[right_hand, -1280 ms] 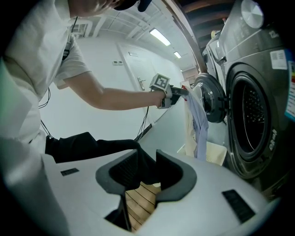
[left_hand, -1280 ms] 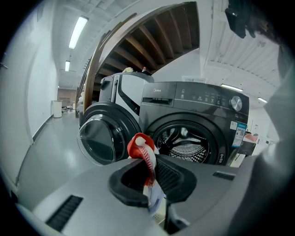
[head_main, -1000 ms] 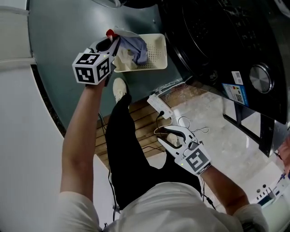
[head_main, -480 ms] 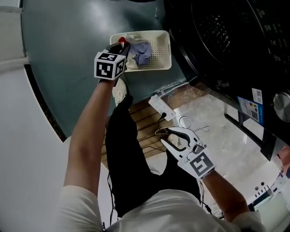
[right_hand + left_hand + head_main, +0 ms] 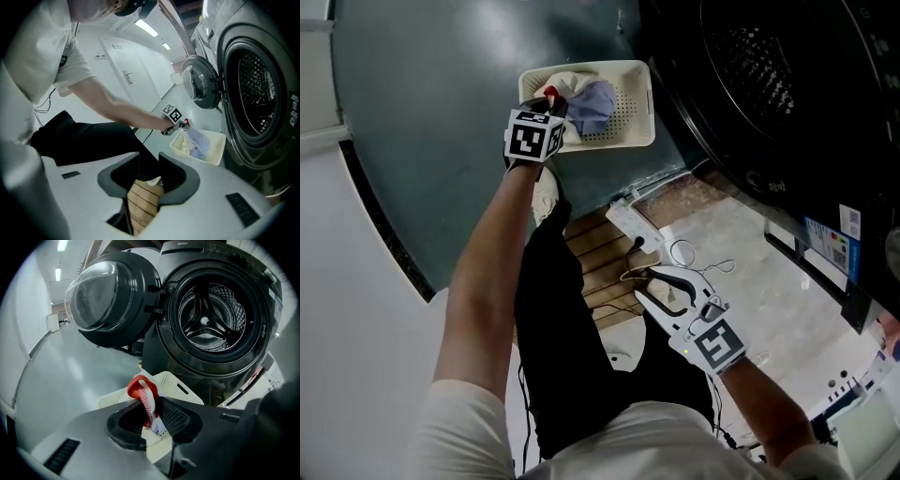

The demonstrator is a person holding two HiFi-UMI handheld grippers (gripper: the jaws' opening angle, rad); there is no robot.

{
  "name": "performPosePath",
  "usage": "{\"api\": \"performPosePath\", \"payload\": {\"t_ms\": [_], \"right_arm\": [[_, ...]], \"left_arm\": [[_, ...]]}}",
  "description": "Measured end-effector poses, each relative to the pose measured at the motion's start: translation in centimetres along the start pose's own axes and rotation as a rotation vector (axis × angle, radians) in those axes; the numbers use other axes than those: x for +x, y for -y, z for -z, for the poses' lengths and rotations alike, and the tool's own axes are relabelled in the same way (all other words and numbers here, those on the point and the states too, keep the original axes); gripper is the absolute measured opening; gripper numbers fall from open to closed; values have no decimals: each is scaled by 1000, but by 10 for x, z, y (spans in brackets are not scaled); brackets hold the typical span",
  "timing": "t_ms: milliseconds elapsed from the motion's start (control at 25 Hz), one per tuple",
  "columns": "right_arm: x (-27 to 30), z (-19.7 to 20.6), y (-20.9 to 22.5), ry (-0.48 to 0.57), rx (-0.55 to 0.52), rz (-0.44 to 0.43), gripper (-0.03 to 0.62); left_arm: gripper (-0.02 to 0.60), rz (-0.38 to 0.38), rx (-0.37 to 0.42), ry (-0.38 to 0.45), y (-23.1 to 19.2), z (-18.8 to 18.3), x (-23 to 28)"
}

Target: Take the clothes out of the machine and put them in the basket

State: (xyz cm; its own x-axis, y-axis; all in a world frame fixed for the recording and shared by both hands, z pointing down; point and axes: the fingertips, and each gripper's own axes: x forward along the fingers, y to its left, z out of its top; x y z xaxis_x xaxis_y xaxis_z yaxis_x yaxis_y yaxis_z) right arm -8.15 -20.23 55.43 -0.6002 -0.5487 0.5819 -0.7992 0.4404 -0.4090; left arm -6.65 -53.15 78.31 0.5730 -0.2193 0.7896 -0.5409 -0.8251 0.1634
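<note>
- The washing machine (image 5: 215,333) stands with its door (image 5: 112,298) swung wide. In the left gripper view the drum (image 5: 211,317) shows bare ribs and perforated wall, with no clothing visible. As far as that view reaches, emptying looks finished or nearly so.
- The drum's lowest front part lies behind its rim, so a small item left there cannot be ruled out. In the head view the machine is dark and cut off at the right edge.
- The basket (image 5: 628,112) sits on the floor just in front of the machine. It already holds a blue garment (image 5: 592,101) and a cream garment (image 5: 572,131). What lies beneath them is hidden.
- The left gripper (image 5: 551,97) is down at the basket's near corner. Its jaws are opening with a red-and-white cloth (image 5: 145,397) between them, the lower end seemingly nipped by the pads. This piece appears to be in the act of being dropped in, and letting go is what remains.
- Whether that cloth is a separate item or the trim of the blue garment is hard to tell.
- The right gripper (image 5: 635,284) hangs well apart from the basket, over wooden slats (image 5: 143,201). Its jaws are spread and carry nothing.
</note>
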Motion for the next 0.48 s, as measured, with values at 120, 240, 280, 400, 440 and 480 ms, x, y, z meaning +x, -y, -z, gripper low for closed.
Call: {"api": "performPosePath", "payload": {"t_ms": [120,240,280,400,440,480], "right_arm": [[1,4,5,-5,10,6,127],[5,8,7,-17,17,7,127],[6,9,8,-18,18,7,127],[6,10,8,-13,16,7,127],[5,9,8,-11,15,5,127],[5,8,7,-8,14,4,127]], "left_arm": [[100,3,-14,-28,-1,13,15],[140,-5,-23,-58,-3,26,26],[160,-9,-29,-65,-3,30,28],[225,-13,-37,-78,-2,36,27],[225,-15,-33,-81,-2,36,25],[229,-18,-26,-82,-2,36,21]]}}
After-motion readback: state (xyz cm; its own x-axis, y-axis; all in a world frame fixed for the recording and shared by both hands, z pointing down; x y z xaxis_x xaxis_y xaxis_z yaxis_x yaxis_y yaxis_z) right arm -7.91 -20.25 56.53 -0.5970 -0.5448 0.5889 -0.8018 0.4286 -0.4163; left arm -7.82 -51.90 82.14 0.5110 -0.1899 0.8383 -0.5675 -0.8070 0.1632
